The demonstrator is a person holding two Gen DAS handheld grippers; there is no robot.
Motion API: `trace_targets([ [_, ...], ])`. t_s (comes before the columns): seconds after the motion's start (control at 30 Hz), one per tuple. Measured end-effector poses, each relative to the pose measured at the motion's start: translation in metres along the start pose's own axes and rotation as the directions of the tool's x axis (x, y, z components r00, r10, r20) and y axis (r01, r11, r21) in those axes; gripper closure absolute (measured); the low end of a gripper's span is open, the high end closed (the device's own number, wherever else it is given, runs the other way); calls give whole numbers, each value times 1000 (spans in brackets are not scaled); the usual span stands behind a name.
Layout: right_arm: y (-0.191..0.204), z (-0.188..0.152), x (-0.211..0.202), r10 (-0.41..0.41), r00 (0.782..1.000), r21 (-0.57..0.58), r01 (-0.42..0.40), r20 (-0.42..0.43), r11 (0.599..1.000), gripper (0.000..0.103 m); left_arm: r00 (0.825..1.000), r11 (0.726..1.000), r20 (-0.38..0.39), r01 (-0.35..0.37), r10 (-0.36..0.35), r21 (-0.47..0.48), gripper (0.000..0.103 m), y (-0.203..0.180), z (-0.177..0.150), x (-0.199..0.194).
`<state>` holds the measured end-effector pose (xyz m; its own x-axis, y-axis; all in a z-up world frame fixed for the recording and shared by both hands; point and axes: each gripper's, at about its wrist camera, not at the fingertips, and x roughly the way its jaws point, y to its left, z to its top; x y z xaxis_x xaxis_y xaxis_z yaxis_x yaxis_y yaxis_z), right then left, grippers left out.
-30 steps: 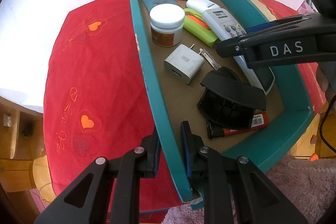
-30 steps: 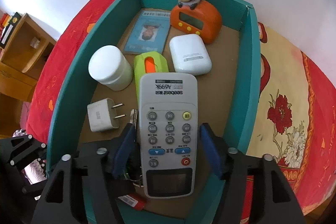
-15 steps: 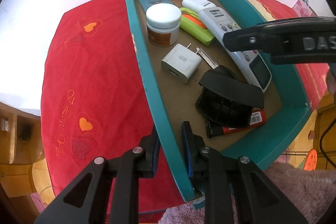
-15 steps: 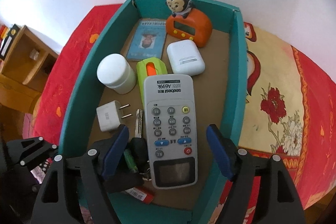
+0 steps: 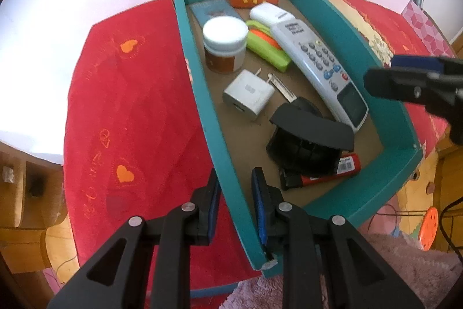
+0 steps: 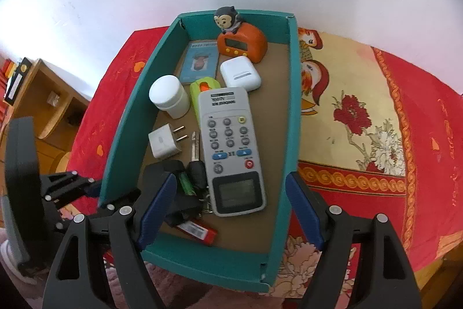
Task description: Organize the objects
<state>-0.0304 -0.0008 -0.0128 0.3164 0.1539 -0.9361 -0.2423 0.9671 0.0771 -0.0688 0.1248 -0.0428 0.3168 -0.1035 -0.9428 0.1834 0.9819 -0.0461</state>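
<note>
Both pads of right gripper [image 6: 230, 210] stand clear above remote [image 6: 231, 146].

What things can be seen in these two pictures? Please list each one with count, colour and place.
box: 1, teal, on the red cloth
cloth: 1, red with hearts, under the box
remote control: 1, grey-white, along the right side of the box
timer: 1, orange with monkey figure, far end
card: 1, blue, far left, flat
jar: 1, white lid, left side
earbud case: 1, white, before the timer
green case: 1, green and orange, partly under the remote
charger plug: 1, white, left centre
key: 1, metal with black head
black holder: 1, near end
red tube: 1, near end
left gripper: fingers clamp the box wall
right gripper: fingers open, empty, above the box
</note>
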Motion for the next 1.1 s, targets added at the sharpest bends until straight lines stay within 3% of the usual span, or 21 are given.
trace_targets([
  [0.47,-15,-4,-5,81,997,-60,-80,19,995,24,995,986,57,-77,86,-145,80,-8,16,-38],
  [0.57,-20,-5,-14,96,995,-80,-93,36,992,23,993,982,84,-72,88,-174,69,-14,18,-49],
  [0.73,-36,-8,-28,103,993,-79,-98,66,992,23,981,977,143,-100,128,-190,29,-32,24,-64],
  [0.8,-45,-9,-33,96,992,-76,-90,78,993,23,978,974,163,-99,133,-203,22,-39,27,-67],
  [0.9,-55,-11,-39,72,993,-77,-64,98,995,23,976,971,173,-93,133,-222,21,-48,30,-69],
  [0.97,-62,-12,-42,70,991,-78,-62,111,995,16,975,969,180,-86,130,-230,17,-53,32,-69],
  [1.0,-64,-12,-42,81,991,-81,-72,107,994,4,974,968,185,-85,130,-235,13,-55,32,-68],
  [1.03,-67,-13,-43,89,990,-82,-80,108,993,0,973,968,189,-84,131,-238,7,-58,33,-68],
  [1.1,-72,-14,-45,71,990,-85,-61,118,994,0,972,966,193,-83,133,-247,0,-61,34,-68],
])
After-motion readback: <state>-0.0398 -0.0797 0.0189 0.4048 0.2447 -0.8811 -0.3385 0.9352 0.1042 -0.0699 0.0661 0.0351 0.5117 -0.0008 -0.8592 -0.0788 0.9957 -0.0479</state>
